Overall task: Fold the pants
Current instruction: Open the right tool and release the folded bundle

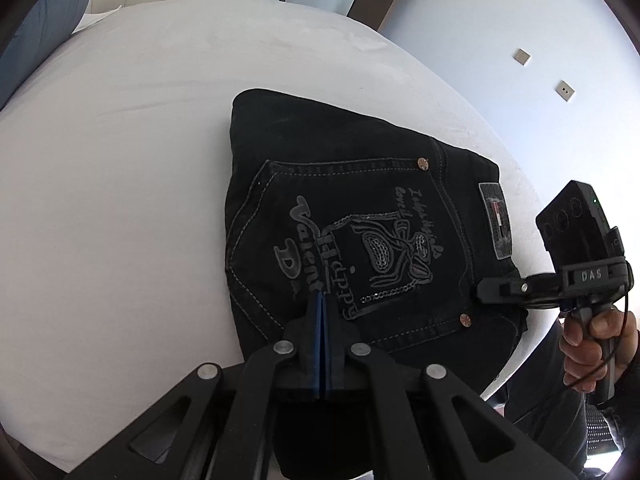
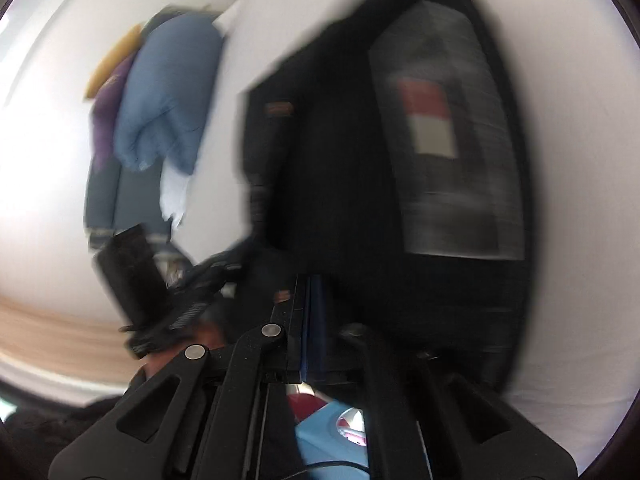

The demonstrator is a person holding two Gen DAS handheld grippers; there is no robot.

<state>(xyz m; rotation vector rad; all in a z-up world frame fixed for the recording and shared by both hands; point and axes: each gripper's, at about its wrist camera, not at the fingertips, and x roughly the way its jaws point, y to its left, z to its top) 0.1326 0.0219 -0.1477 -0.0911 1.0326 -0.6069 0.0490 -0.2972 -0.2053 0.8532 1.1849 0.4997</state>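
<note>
Closed on nothing, the left gripper (image 1: pixel 322 300) hovers with its jaws together over the folded black pants (image 1: pixel 352 216) on the white bed (image 1: pixel 120 168). Right gripper (image 1: pixel 490 293), jaws also together, sits at the pants' waistband edge.

White bed (image 1: pixel 120 140) w/ folded black pants (image 1: pixel 352 216) lying flat near its edge; blue pillow (image 1: pixel 52 20) at far end.
</note>
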